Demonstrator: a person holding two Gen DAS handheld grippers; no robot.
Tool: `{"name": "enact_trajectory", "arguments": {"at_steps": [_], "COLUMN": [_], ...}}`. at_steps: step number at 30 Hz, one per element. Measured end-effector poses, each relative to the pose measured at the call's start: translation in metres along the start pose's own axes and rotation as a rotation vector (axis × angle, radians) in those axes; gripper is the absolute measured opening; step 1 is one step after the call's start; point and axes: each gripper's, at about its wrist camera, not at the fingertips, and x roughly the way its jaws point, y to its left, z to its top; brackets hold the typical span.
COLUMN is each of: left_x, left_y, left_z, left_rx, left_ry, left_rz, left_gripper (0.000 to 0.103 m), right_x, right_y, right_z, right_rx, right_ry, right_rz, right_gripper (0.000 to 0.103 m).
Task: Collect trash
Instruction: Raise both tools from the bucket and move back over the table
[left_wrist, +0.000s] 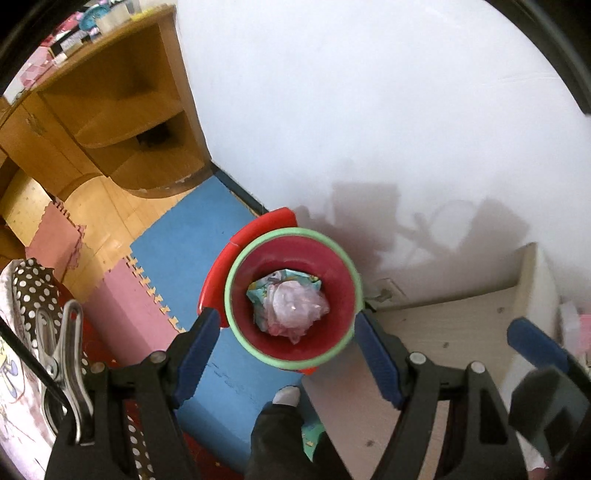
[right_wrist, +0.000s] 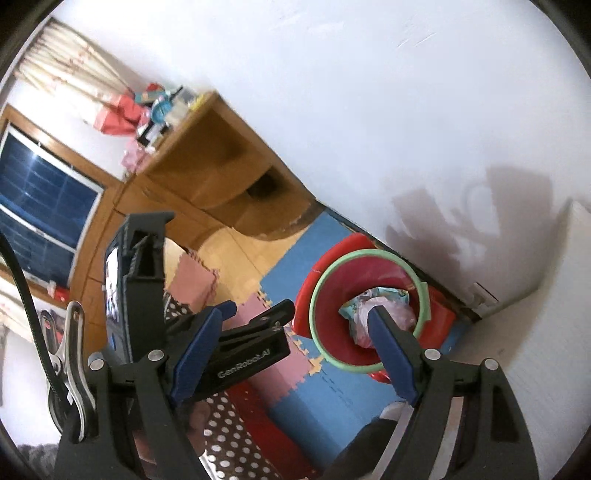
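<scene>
Both grippers are empty: my left gripper (left_wrist: 284, 325) has its jaws spread wide above the bin (left_wrist: 293, 297), and my right gripper (right_wrist: 299, 332) is spread just as wide, nothing between its blue pads (right_wrist: 391, 354). The risk I see is tipping. The bin stands close to the wall (left_wrist: 369, 110) beside a pale shelf (left_wrist: 424, 332), with a person's foot (left_wrist: 286, 397) near its base; a careless downward reach could clip the green rim (left_wrist: 236, 269) and spill it. The trash (left_wrist: 291, 308) sits in the bottom of the red bin: a crumpled pinkish plastic bag on top of a teal printed wrapper, loose and light, likely to slip from a shallow pinch.
</scene>
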Motion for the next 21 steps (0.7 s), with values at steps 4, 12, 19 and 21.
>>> {"name": "enact_trajectory", "arguments": {"at_steps": [4,12,19,21], "left_x": [-0.031,-0.079,-0.111,-0.118], "left_y": [-0.020,-0.078,-0.123,-0.136], "left_z": [-0.017,-0.060,-0.088,-0.095], "left_rx": [-0.045,-0.013,0.017,0.032], "left_ry": [-0.019,-0.054,-0.084,-0.095], "left_rz": [0.031,0.019,-0.020,-0.033], "left_gripper": [0.079,0.079,0.079,0.079], "right_x": [-0.036,-0.096,-0.143,-0.150], "right_y": [-0.007,-0.033,-0.057,-0.061], "right_z": [-0.014,-0.029,-0.049,-0.056], "right_rx": [0.011,-0.002,0.033,0.039], "right_ry": [-0.031,-0.072,-0.113,-0.117], "right_rz": [0.005,-0.011,-0.006,-0.013], "right_gripper": [0.083,0.083,0.083,0.083]}}
